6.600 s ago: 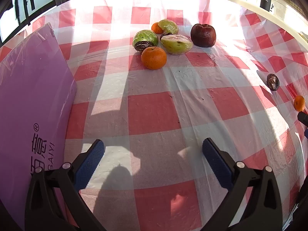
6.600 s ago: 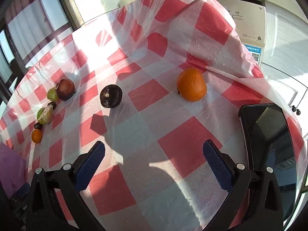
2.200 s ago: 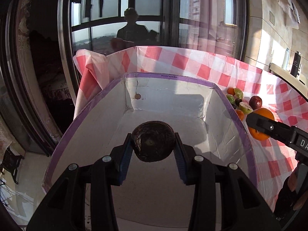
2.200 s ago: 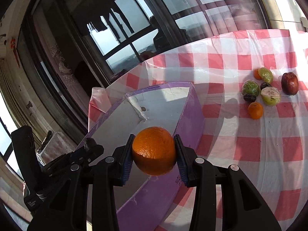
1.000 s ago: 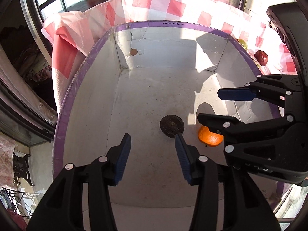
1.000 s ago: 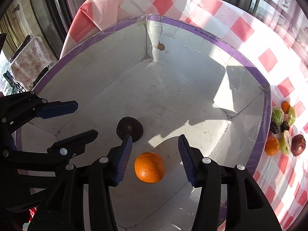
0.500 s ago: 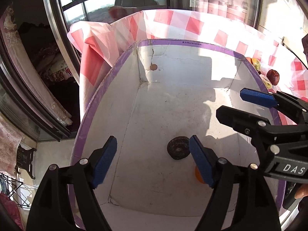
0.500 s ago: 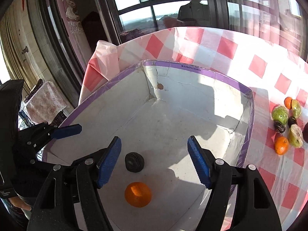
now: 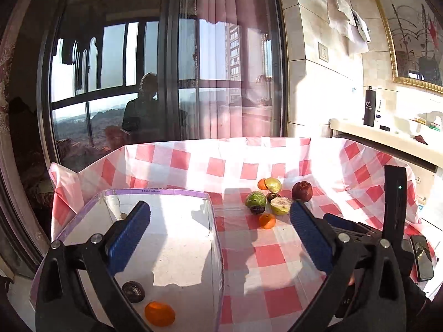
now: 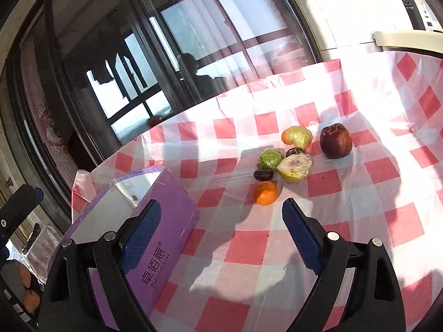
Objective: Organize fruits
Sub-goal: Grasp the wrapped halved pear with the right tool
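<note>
Both my tools carry nothing: the left tool (image 9: 220, 233) and the right tool (image 10: 220, 233) have jaws opening, with no fruit between them. An orange (image 9: 159, 313) and a dark fruit (image 9: 133, 291) lie inside the purple box (image 10: 163, 246). The other fruits, among them a small orange (image 10: 265, 192) and a red apple (image 10: 335, 141), sit in a group on the checked table (image 10: 360, 221), well apart from its edges, so I judge there is free room to approach.

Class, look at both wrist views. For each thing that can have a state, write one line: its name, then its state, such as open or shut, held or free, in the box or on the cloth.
Left gripper: jaws opening, nothing between them.
Right gripper: jaws opening, nothing between them.
Purple box: open-topped, on the cloth.
Orange: free, in the box.
Dark fruit: free, in the box beside the orange.
Red apple: free, on the cloth.
Small orange: free, on the cloth.
</note>
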### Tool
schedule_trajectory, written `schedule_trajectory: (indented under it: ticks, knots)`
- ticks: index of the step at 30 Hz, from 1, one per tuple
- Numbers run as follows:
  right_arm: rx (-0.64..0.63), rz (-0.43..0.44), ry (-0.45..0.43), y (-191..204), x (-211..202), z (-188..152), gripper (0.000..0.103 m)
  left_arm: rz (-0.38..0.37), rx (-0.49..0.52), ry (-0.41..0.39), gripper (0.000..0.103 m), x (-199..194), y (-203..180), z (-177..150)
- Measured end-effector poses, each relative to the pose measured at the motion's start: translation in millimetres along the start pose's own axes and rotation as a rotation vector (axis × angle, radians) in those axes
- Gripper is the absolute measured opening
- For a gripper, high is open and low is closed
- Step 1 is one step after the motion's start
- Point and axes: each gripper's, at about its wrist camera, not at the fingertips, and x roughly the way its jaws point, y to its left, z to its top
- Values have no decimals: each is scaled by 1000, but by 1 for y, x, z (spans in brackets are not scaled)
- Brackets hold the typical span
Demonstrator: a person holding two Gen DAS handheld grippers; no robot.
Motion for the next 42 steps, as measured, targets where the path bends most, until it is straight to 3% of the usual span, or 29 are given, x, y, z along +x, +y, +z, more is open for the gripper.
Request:
schedule_trajectory:
  ticks: [3, 6, 9, 13, 18, 24, 29, 32, 39, 40, 41, 42]
  knots:
    - [69, -180, 44, -57, -5, -1, 87, -136, -32, 80, 101, 42, -45, -12]
    - [124, -331, 76, -101, -7, -4, 87, -189, -69, 223, 101, 107, -76, -41]
    - [179, -371, 84, -131, -5, -5, 88, -110, -104, 343, 101, 163, -84, -69]
    - [251, -331, 137, -151, 11, 0, 88, 12, -83, 453, 101, 199, -71, -93]
    - [202, -281, 183, -132, 59, 19, 88, -23, -157, 462, 101, 199, -48, -98]
    - [49, -233, 320, -88, 145, 40, 88, -71, -229, 467, 101, 201, -37, -100]
    - [-141, -289, 398, -66, 195, 54, 88, -102, -257, 448, 101, 199, -34, -98]
    - [-203, -342, 411, -56, 210, 55, 88, -107, -264, 442, 101, 200, -34, -97]
    - [-170, -343, 400, -58, 209, 54, 87, -114, -273, 434, 101, 200, -34, -96]
    - [-182, -352, 385, -59, 204, 53, 79, -114, -274, 433, 101, 200, -34, -97]
    - [-192, -337, 373, -59, 199, 51, 62, -116, -275, 432, 101, 199, -34, -97]
    - [-204, -344, 360, -60, 193, 49, 62, -116, -276, 431, 101, 199, -34, -97]
